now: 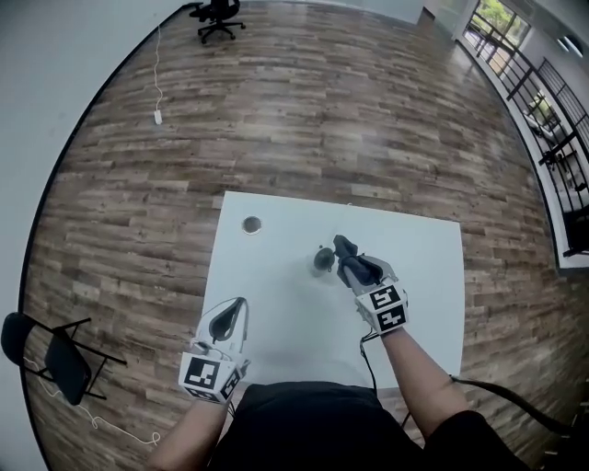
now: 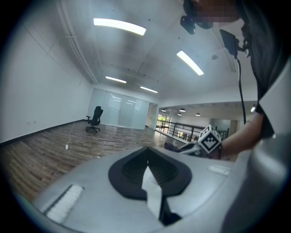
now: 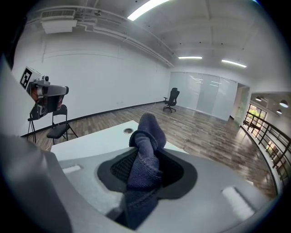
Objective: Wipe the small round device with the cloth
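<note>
The small round device (image 1: 323, 259) is a dark grey disc on the white table (image 1: 276, 276), near its middle. My right gripper (image 1: 354, 267) is shut on a dark blue cloth (image 1: 346, 250), bunched between its jaws and sticking out past the tips. The cloth's end hangs just right of the device; whether they touch I cannot tell. In the right gripper view the cloth (image 3: 146, 141) fills the jaws of the right gripper (image 3: 145, 157) and hides the device. My left gripper (image 1: 242, 304) is over the table's front left, its tips together with nothing between them, as the left gripper (image 2: 146, 157) also shows.
A round cable hole (image 1: 251, 224) sits at the table's far left. A black folding chair (image 1: 55, 354) stands on the wood floor to the left. An office chair (image 1: 217, 17) is far off. A cable (image 1: 479, 386) trails from the right arm.
</note>
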Available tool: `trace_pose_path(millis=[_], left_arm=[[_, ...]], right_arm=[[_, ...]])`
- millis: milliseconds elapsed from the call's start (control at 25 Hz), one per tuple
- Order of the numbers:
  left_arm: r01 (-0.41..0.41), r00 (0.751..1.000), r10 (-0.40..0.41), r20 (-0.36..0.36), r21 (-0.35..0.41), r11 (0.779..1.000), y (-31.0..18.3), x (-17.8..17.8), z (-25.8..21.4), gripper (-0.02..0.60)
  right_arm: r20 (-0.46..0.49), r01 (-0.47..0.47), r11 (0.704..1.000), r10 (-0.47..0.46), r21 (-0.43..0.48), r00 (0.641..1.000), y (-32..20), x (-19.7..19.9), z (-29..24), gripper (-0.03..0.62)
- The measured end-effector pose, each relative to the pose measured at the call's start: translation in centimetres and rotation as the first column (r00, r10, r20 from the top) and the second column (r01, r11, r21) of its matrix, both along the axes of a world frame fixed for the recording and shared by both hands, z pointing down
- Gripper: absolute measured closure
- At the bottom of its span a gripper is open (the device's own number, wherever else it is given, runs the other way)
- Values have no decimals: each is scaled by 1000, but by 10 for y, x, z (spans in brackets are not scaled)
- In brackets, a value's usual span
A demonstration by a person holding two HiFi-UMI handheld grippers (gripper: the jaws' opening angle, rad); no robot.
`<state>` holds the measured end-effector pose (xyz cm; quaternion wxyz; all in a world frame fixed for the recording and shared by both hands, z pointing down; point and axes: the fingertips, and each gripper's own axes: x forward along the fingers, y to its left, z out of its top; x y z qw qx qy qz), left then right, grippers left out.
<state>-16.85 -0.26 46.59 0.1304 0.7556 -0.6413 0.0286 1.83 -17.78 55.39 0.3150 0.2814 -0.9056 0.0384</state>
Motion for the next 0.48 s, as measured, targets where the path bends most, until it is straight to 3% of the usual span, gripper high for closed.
trace_pose_path(millis=[480], left_arm=[[18,1000,-18,-8,-39,999,3,-7,6,578]], right_arm=[[-44,32,997,-35,-70,998,-4,-17,29,471]])
